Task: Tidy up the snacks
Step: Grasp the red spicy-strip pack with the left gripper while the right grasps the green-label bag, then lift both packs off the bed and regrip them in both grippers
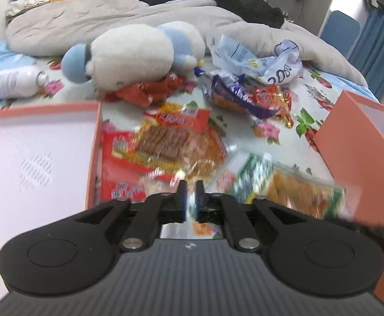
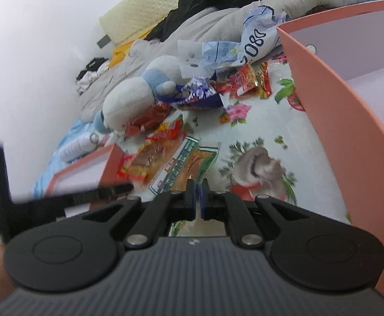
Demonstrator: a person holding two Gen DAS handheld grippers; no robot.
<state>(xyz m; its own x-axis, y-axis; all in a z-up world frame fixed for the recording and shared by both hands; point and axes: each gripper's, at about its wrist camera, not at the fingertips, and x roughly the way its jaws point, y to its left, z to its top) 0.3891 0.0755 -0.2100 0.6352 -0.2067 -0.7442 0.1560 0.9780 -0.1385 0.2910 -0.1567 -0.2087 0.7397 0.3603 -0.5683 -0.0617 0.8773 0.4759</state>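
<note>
Nearest, the left claw [image 1: 191,187] pinches a clear wrapper, seemingly the red snack pack [image 1: 149,155]; the right claw [image 2: 198,184] pinches the green snack pack [image 2: 189,163], on the bed [image 2: 260,121] between pink boxes [image 2: 331,121].

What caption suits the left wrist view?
Left hand-held gripper over snack packets between two pink boxes.

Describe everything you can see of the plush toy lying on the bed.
The plush toy looks soft and fuzzy, white-bodied with pale blue parts, lying on its side on the floral sheet. A grey blanket lies behind it, a crumpled red wrapper touches its front, and a white bottle lies apart to its left.
</note>
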